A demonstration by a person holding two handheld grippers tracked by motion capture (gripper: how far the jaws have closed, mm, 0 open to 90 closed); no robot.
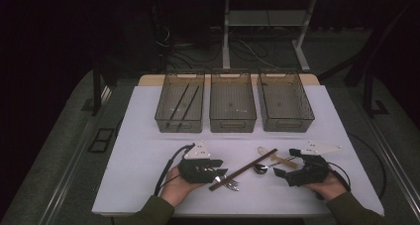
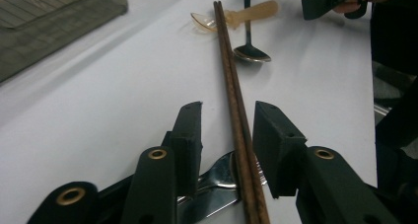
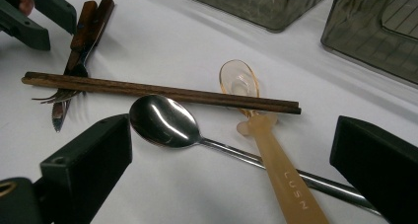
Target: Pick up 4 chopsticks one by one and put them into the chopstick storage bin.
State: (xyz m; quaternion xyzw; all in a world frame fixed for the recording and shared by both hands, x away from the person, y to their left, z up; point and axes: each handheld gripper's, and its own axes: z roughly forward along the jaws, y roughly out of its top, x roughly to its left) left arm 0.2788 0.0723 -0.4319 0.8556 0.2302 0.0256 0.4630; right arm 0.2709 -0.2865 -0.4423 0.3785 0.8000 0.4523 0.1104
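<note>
Left gripper (image 1: 221,171), near table edge, held in the person's left hand (image 1: 179,184): jaws straddle the near end of the pair of wooden chopsticks (image 2: 235,105), one pad on each side. In the left gripper view a gap shows between each pad and the sticks, so not yet clenched on them; jaws part-way in, nothing gripped. Cable trails off its left side.

Under the same jaws: a metal fork (image 2: 217,184), tines lying beneath the chopsticks. In the right gripper view the fork (image 3: 61,93) lies beside a wooden-handled knife (image 3: 81,41), serrated blade tip pointing toward the camera.

Right gripper (image 1: 283,173), in the right hand (image 1: 327,186) at the near right of the table: jaws wide apart, released, holding nothing. Its pads flank the metal spoon (image 3: 167,123) and the amber plastic spoon (image 3: 276,155) without touching either.

Chopsticks run diagonally across the white tabletop (image 1: 148,145), from the left gripper toward the middle. Their far end rests across the amber spoon, just below its bowl. The amber spoon's handle crosses over the metal spoon's handle; the metal spoon's bowl sits just beside the chopsticks.

Far side: three grey mesh bins in a row. Left bin (image 1: 180,102) contains two dark sticks lying lengthwise. Middle bin (image 1: 232,101) and right bin (image 1: 284,100) stand just beside it
</note>
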